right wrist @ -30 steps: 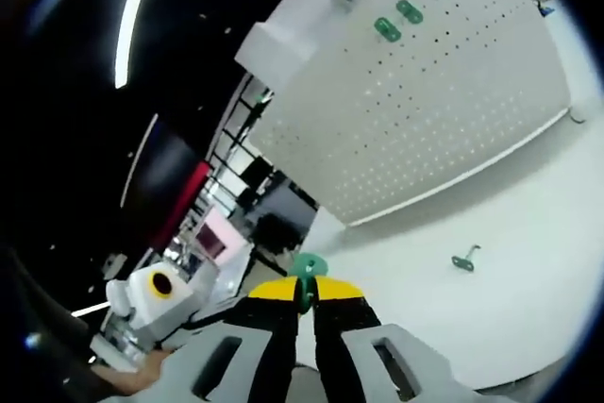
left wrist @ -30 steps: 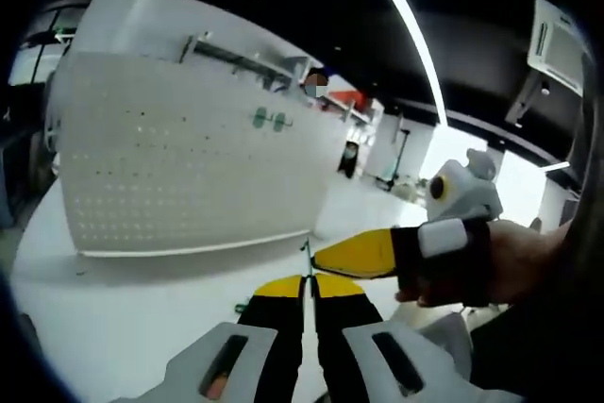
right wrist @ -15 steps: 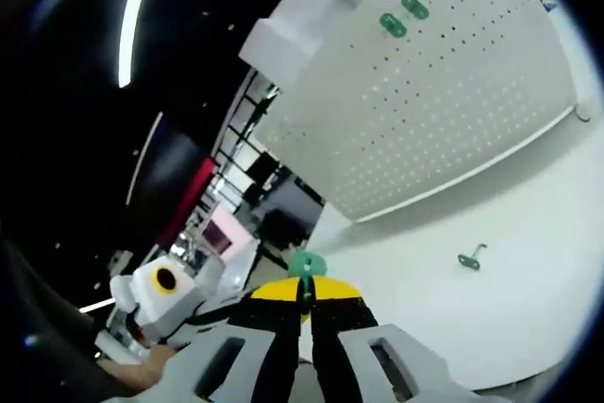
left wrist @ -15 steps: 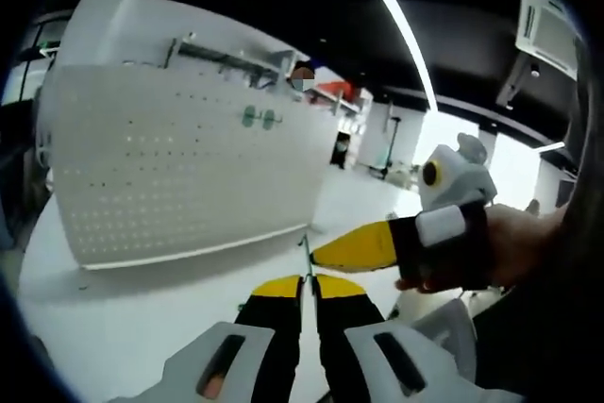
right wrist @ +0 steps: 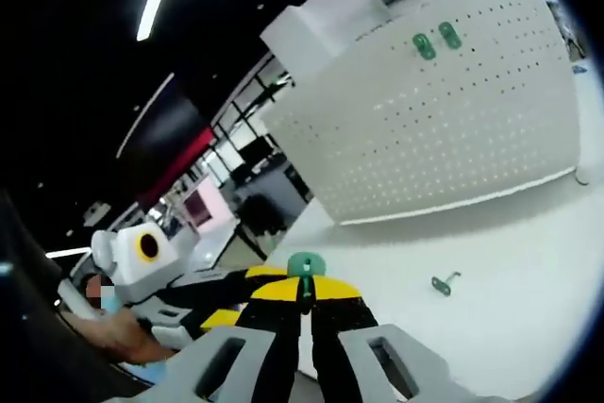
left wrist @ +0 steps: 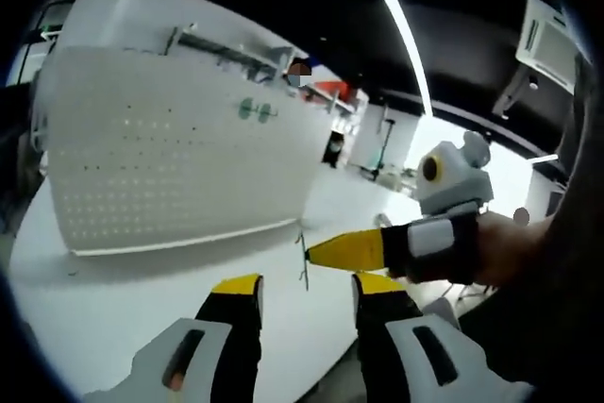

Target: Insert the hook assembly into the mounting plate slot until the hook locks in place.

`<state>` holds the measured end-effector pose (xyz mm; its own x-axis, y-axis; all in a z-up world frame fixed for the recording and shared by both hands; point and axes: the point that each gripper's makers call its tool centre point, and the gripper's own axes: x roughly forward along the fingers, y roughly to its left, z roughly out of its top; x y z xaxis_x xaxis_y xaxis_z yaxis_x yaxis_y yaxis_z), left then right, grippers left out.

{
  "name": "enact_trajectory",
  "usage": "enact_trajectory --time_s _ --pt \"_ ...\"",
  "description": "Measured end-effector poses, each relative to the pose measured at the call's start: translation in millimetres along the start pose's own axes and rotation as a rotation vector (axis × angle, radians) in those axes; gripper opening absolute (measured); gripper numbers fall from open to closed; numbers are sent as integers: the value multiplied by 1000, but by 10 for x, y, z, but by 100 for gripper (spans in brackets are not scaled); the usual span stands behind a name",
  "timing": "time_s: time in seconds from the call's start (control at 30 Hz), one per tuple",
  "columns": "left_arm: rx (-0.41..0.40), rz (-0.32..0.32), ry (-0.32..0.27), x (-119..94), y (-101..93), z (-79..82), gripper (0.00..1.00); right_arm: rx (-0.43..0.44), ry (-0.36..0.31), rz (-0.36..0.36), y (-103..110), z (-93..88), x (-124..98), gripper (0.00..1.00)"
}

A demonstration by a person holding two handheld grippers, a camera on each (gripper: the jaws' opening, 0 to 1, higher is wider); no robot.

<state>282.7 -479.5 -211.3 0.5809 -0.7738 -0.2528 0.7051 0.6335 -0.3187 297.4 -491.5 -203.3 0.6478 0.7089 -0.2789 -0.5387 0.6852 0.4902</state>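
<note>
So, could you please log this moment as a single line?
left gripper: open | right gripper: shut on green-headed metal hook | white perforated pegboard: upright, two green hooks mounted | spare hook: on table

Left tongs (left wrist: pixel 304 292) standing open over the white bench (left wrist: pixel 113 299); right tongs (left wrist: pixel 311 254) at 3 o'clock gripping the thin hook (left wrist: pixel 303 258); pegboard (left wrist: pixel 170 167) at 10 o'clock.

Bright ceiling strip light (left wrist: pixel 396 25); soft focus; fisheye-warped edges.

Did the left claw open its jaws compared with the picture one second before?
Yes. The left claw now stands with jaws apart, beside the thin hook that the right claw holds.
</note>
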Motion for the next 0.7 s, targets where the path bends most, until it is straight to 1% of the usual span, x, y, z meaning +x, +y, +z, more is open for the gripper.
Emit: enact_trajectory --time_s 0.03,0.07,0.13,0.2,0.27,0.33,0.37,0.47,0.57,0.63,0.7 --pt "-6 2 6 1 -5 -9 52 -16 2 -1 2 -6 -2 0" --pt "-13 3 11 0 -15 -15 57 -24 4 0 8 -12 -2 0" --pt "-7 1 6 -4 -37 -2 62 -41 7 -4 5 -27 -3 0" --pt "-3 -2 14 -10 -62 -2 65 -48 3 -9 -2 -27 -6 0" --pt "-8 0 22 -8 -84 0 73 -60 8 -7 0 -34 -7 0" --pt "-7 -10 25 -16 -132 11 79 -71 3 -5 6 -26 -12 0" --pt "-5 -15 24 -23 -151 17 80 -76 3 -5 4 -22 -15 0" --pt "-5 -29 22 -37 -206 34 84 -125 1 -19 -5 0 -34 0" --pt "-3 -39 19 -47 -244 35 88 -126 -5 -13 9 18 -34 0" --pt "-15 -49 18 -53 -269 28 91 -170 0 -22 5 26 -28 0" --pt "-22 -48 13 -59 -281 26 96 -193 1 -23 16 30 -26 0"
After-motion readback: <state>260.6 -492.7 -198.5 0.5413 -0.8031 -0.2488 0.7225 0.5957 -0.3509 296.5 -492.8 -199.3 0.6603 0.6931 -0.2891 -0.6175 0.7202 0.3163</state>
